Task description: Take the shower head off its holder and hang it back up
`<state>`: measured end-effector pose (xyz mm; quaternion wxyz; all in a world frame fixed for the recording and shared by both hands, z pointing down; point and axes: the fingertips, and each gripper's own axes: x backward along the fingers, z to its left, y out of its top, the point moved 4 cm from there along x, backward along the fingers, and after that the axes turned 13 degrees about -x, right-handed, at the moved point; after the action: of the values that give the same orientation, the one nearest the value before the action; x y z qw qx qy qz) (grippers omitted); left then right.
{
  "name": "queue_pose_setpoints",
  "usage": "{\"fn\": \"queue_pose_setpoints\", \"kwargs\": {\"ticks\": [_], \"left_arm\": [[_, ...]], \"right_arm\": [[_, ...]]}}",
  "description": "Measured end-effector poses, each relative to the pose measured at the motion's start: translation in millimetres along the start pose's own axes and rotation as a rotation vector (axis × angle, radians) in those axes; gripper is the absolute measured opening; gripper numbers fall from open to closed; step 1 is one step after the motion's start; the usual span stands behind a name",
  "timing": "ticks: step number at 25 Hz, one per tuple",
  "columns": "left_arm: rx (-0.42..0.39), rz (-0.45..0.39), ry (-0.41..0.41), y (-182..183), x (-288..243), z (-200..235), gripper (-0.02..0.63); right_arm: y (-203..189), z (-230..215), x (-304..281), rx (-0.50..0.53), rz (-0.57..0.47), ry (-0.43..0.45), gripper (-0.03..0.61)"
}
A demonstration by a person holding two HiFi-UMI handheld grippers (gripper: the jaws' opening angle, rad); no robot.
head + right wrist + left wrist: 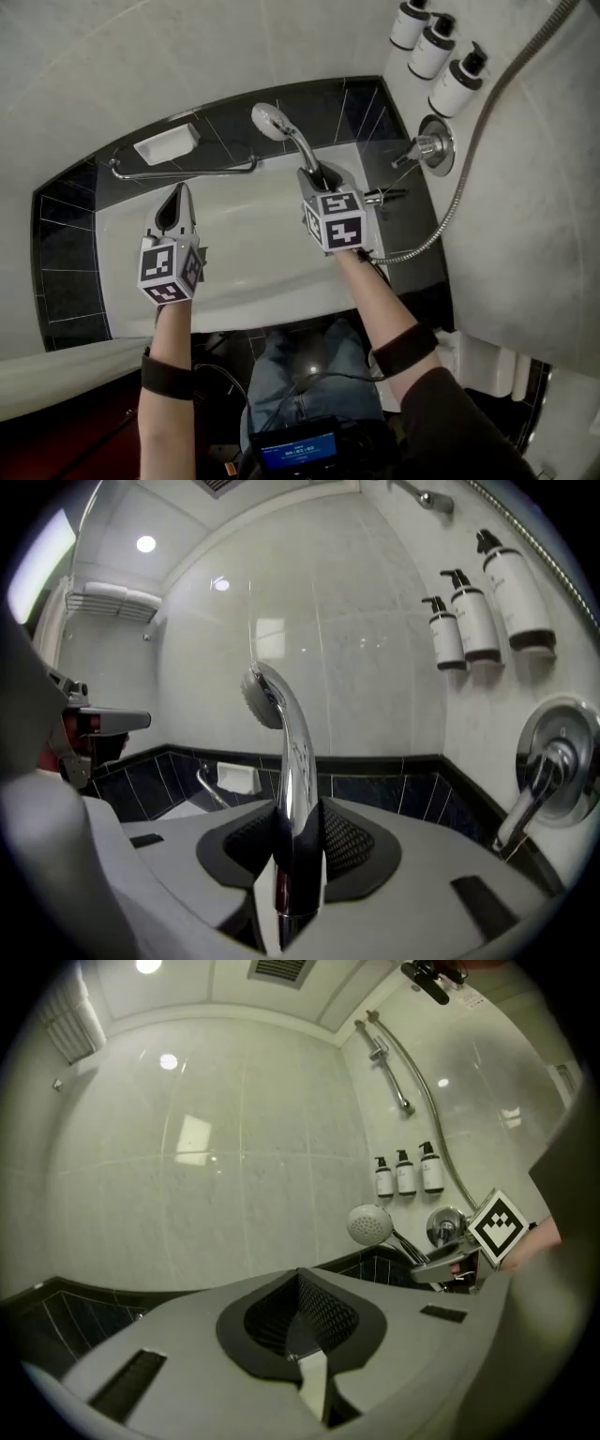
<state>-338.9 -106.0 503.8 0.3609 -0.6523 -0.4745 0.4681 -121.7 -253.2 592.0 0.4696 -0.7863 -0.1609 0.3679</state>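
Here, the right gripper (pixel 314 174) is pinching the shiny handle of the shower head (pixel 272 122). Its two jaws press on the handle from both sides, and the handle stands up between them. The round head sticks out past the jaws. It is up in the air over the white tub (pixel 244 258), near the tub's far end and closer to its right edge. Only the gripper holds it. A silver hose (pixel 473 150) runs from beside the right gripper, past the tub's right edge, and up the wall.

The left gripper (pixel 176 204) is pressed together, with nothing between its jaws. It hangs over the tub too, nearer the left edge, well apart from the shower head.

On the dark tile rim at the tub's far left corner sits a white soap dish (pixel 166 144). A shiny grab bar (pixel 187 172) runs along the far end, just beside it. On the wall by the tub's right edge is a round tap (pixel 429 147) with a lever. Three white bottles (pixel 431 47) with black tops hang in a row on the wall near it. In the left gripper view, a long shiny rail (pixel 392 1068) goes up the wall above the bottles.
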Motion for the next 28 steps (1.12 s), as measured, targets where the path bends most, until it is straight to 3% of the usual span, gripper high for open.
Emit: {"fn": "queue_pose_setpoints", "kwargs": {"ticks": [7, 14, 21, 28], "left_arm": [[0.052, 0.081, -0.011, -96.3, -25.0, -32.1, 0.006], [0.103, 0.179, -0.041, -193.0, -49.8, -73.0, 0.006], [0.139, 0.238, -0.044, -266.5, -68.2, -103.0, 0.006], [0.181, 0.29, -0.045, -317.6, -74.2, -128.0, 0.006]], "right_arm": [[-120.6, -53.6, -43.1, 0.0, 0.174, -0.071, 0.143], [-226.3, -97.6, -77.1, 0.068, 0.367, -0.107, 0.143], [-296.9, -163.9, -106.1, 0.086, 0.479, -0.187, 0.141], [-358.5, -220.3, -104.0, 0.104, 0.682, -0.258, 0.141]]}}
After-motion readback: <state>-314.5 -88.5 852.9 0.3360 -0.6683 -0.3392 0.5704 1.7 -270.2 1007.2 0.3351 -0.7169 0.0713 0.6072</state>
